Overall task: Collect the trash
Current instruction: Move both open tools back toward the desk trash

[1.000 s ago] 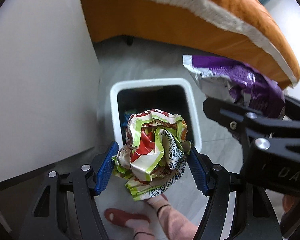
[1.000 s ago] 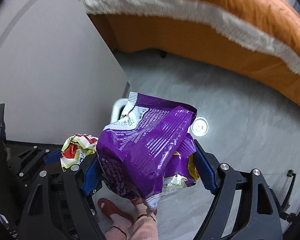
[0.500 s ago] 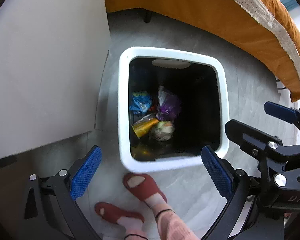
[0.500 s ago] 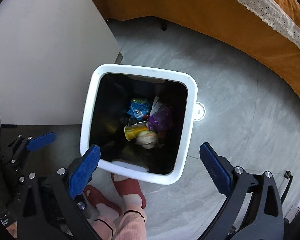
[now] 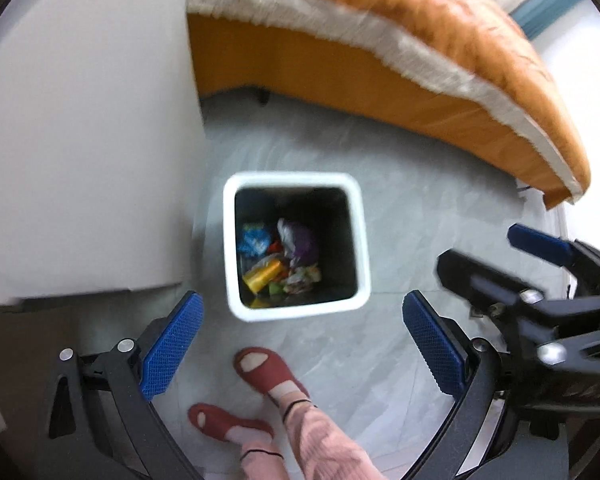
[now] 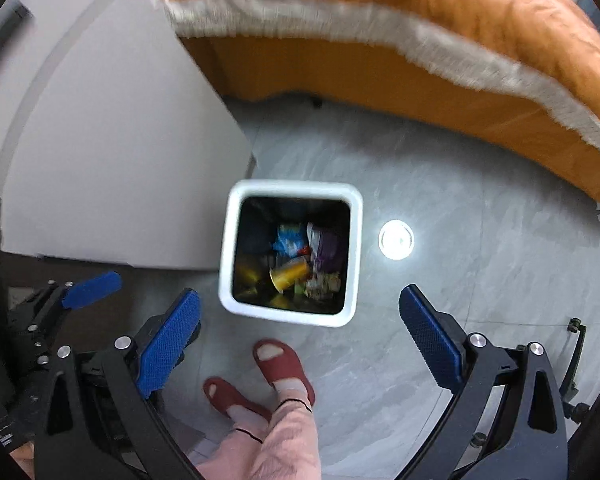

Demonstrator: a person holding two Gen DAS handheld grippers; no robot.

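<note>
An orange bed (image 5: pixel 440 40) with a white fringe is stretching across the top of both views; below it the grey floor (image 5: pixel 400 200) is spreading out, with a white panel (image 5: pixel 80 140) standing along the left; a white bin (image 5: pixel 364 240) with a dark inside is sitting on the floor between the panel and the bed, just beside the panel's lower corner; the trash (image 5: pixel 280 256) is lying at the bottom of the bin, a blue wrapper (image 5: pixel 254 240), a purple bag (image 5: pixel 300 240), a yellow cup (image 5: pixel 264 274) and a crumpled red-and-green wrapper (image 5: pixel 302 276) all crowding together, blurred; the left hand-held gripper (image 5: pixel 300 340) is hanging above the bin and pointing steeply down, its blue pads (image 5: pixel 172 348) standing wide apart with nothing between them but the floor and the bin far beneath; the right hand-held gripper (image 6: pixel 300 340) is hanging just beside it, likewise spread fully open and empty; each is showing at the edge of the other's view; a person's feet in red slippers (image 6: pixel 284 368) and pink trouser legs (image 6: pixel 284 440) are standing on the floor near the bin's close side; a small round bright spot (image 6: pixel 396 240) is shining on the floor just right of the bin in the right view.
</note>
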